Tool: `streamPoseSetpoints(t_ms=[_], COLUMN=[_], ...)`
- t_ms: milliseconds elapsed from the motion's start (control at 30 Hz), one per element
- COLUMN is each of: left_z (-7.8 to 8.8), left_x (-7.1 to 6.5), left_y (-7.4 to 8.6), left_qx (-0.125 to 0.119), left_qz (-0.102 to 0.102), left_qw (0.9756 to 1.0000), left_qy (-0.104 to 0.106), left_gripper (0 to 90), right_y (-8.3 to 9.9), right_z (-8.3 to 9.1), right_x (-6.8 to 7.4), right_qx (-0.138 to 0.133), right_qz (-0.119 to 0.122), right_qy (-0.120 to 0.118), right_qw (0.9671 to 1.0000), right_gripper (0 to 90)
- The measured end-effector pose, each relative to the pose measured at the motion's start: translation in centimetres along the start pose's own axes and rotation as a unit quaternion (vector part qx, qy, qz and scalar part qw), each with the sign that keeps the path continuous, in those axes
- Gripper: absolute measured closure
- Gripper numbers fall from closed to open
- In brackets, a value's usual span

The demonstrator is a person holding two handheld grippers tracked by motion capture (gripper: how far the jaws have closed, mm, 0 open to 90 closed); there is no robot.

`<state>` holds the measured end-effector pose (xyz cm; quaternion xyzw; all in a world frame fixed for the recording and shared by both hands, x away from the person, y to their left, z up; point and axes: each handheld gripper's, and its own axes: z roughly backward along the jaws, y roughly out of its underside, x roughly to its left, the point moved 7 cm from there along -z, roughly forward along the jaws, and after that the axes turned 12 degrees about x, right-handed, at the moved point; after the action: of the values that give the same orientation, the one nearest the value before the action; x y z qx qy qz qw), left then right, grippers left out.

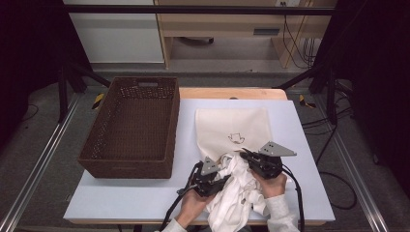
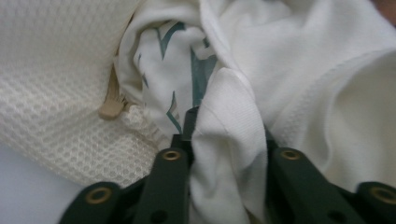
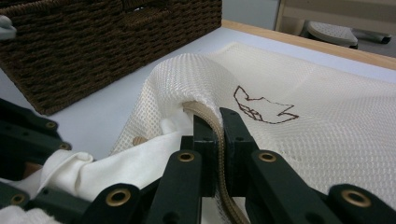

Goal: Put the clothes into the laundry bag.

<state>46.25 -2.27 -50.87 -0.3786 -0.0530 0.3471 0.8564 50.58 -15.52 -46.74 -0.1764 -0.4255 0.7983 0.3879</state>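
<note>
A cream mesh laundry bag [image 1: 232,123] with a small brown emblem lies flat on the table, its mouth toward me. My right gripper [image 1: 243,153] is shut on the bag's tan zipper edge [image 3: 208,116] and holds the mouth lifted, as the right gripper view [image 3: 215,122] shows. A white garment [image 1: 237,193] with teal print is bunched at the mouth, partly inside it. My left gripper [image 1: 225,179] is shut on a fold of that garment [image 2: 289,60], pinched between the jaws [image 2: 228,128] right beside the mesh [image 2: 51,93].
A dark brown wicker basket [image 1: 172,130] stands left of the bag, close to my left hand. The pale table top [image 1: 300,145] ends just behind the bag at a wooden strip. Black frame bars and cables flank the table.
</note>
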Motion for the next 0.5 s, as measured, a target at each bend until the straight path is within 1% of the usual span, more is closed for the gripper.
streamPoseSetpoints(t_ms=[33,67,100,133,167,233,267,300,367,400,433,467,500], left_z=[0.4,0.4,0.8,1.0,1.6,1.8,1.8,1.7,1.6,1.4,0.8,0.8,-0.4], left_x=[-0.5,-0.5,-0.9,-1.1,-1.5,-1.8,-1.8,-1.9,-1.9,-1.8,-1.6,-1.6,-0.8], left_y=[-0.3,-0.3,-0.8,-1.1,-1.9,-2.7,-2.7,-3.4,-3.7,-4.0,-4.4,-4.4,-4.7], left_qx=[0.008,0.008,0.004,0.001,-0.008,-0.01,-0.01,-0.008,-0.005,0.0,0.013,0.013,0.029], left_qz=[-0.022,-0.022,-0.033,-0.035,-0.041,-0.049,-0.049,-0.058,-0.059,-0.062,-0.066,-0.066,-0.076], left_qw=[0.9995,0.9995,0.999,0.999,0.9988,0.9983,0.9983,0.9978,0.9976,0.9974,0.9965,0.9965,0.994], left_qy=[-0.023,-0.023,-0.031,-0.029,-0.026,-0.028,-0.028,-0.032,-0.035,-0.037,-0.049,-0.049,-0.073], left_gripper=[78.7,79.5,80.0,80.0,80.2,80.2,80.2,80.2,80.1,80.0,79.8,79.6,79.2], right_y=[0.0,0.0,0.0,0.0,-0.1,-0.1,-0.1,-0.2,-0.2,-0.3,-0.4,-0.4,-0.7], right_z=[0.0,0.0,0.0,0.1,0.2,0.3,0.3,0.4,0.5,0.5,0.7,0.7,0.9], right_x=[0.0,0.0,-0.1,-0.1,-0.1,-0.1,-0.1,0.0,0.0,0.2,0.4,0.4,0.7], right_qx=[-0.001,-0.001,-0.002,-0.003,-0.007,-0.009,-0.01,-0.012,-0.013,-0.016,-0.021,-0.021,-0.03], right_qz=[-0.002,-0.002,-0.001,-0.002,-0.003,-0.007,-0.005,-0.002,0.003,0.004,0.007,0.007,0.006], right_qy=[-0.002,-0.002,-0.004,-0.005,-0.007,-0.011,-0.012,-0.014,-0.016,-0.018,-0.025,-0.025,-0.037], right_qw=[1.0,1.0,1.0,1.0,0.9999,0.9999,0.9999,0.9998,0.9998,0.9997,0.9994,0.9994,0.9989], right_gripper=[86.2,86.2,86.3,86.3,86.3,86.4,86.4,86.5,86.5,86.5,86.6,86.6,86.6])
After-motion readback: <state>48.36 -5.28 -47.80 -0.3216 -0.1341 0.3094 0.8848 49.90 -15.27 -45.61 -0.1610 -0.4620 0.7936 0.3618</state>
